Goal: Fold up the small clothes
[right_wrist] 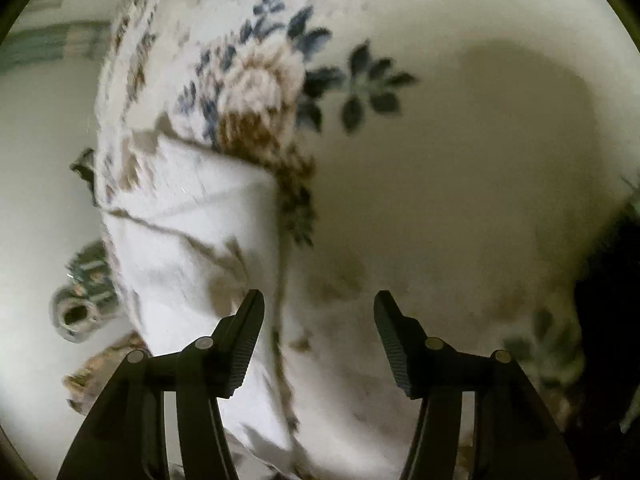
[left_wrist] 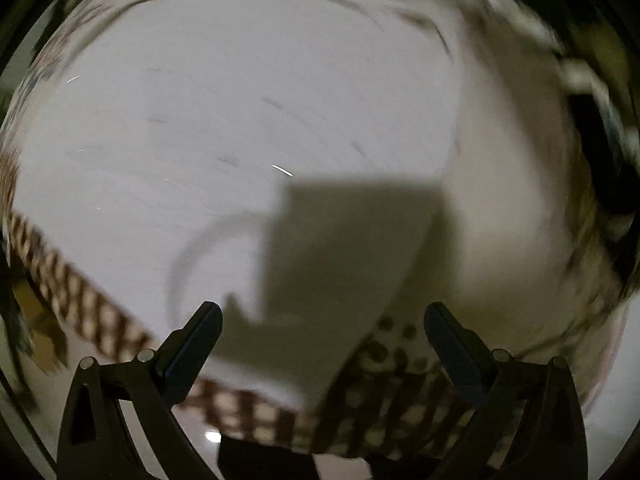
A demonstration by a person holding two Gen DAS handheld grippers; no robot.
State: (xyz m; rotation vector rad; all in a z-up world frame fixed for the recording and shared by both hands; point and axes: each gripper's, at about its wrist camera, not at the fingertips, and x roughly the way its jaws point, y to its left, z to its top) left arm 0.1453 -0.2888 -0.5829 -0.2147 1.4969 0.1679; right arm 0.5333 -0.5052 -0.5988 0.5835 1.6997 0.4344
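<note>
A white garment (right_wrist: 192, 248) lies creased on a cream cloth with blue and brown flowers (right_wrist: 280, 80), left of centre in the right wrist view, reaching down under the right tool (right_wrist: 319, 336). That tool stands wide, nothing between its fingers. In the blurred left wrist view the left tool (left_wrist: 323, 344) also stands wide and empty, above a pale surface (left_wrist: 200, 120) edged with a brown checked band (left_wrist: 80, 300).
</note>
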